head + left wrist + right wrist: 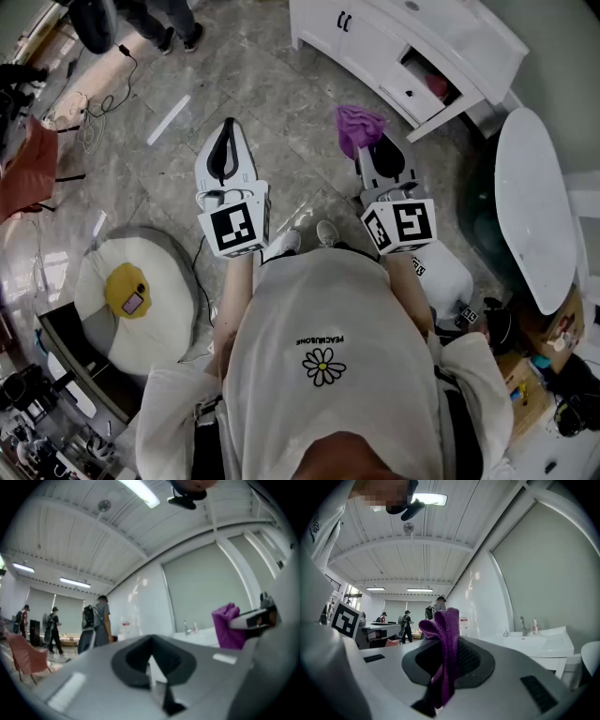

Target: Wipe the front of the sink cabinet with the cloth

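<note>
Purple cloth point(446, 639) looks crumpled, pinched tight in the right gripper point(375, 148). Left gripper point(225, 142) is closed, holding nothing.

Left gripper point(152, 663) tips up towards the ceiling, fingers point(165, 660) pressed together with nothing between them. Off right, a purple cloth point(227, 626) pokes up, pinched by the right gripper point(241, 622). Beyond, a person with a backpack point(96, 623) stands by the white wall.

Purple knit cloth point(446, 639) was solid purple. White sink cabinet point(370, 45) had black handles point(344, 21). Grey stone floor point(281, 103) was marbled. Egg-shaped cushion point(161, 281) was white, centre yellow.
</note>
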Demonstrator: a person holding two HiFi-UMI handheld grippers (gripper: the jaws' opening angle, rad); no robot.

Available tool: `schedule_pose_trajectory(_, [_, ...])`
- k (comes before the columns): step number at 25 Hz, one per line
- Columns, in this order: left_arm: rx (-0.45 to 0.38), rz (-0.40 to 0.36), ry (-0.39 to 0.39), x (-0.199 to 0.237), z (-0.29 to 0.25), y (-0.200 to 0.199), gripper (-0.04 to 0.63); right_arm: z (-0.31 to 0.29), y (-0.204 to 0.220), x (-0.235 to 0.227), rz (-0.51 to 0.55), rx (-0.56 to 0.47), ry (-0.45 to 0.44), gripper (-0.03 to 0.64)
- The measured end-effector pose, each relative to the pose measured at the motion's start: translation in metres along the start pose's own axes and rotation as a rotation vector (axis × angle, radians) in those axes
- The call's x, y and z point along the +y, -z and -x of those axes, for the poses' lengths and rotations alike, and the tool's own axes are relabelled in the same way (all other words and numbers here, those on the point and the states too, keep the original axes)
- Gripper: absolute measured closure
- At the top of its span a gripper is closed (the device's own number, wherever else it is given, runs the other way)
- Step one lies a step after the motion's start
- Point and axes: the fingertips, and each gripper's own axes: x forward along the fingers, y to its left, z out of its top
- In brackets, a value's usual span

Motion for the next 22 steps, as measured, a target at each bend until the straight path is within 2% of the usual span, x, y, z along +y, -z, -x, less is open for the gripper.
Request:
schedule_pose_trajectory(13, [-0.001, 0.018, -0.009, -0.014, -0.007, 0.004, 0.591, 0.005, 0.007, -0.008, -0.051, -0.008, -0.005, 0.561])
schedule_pose_trajectory(22, [-0.007, 0.025, -0.021, -0.028, -0.018, 0.002, 0.591, 0.002, 0.014, -0.03, -0.104, -0.001, -0.019, 0.56])
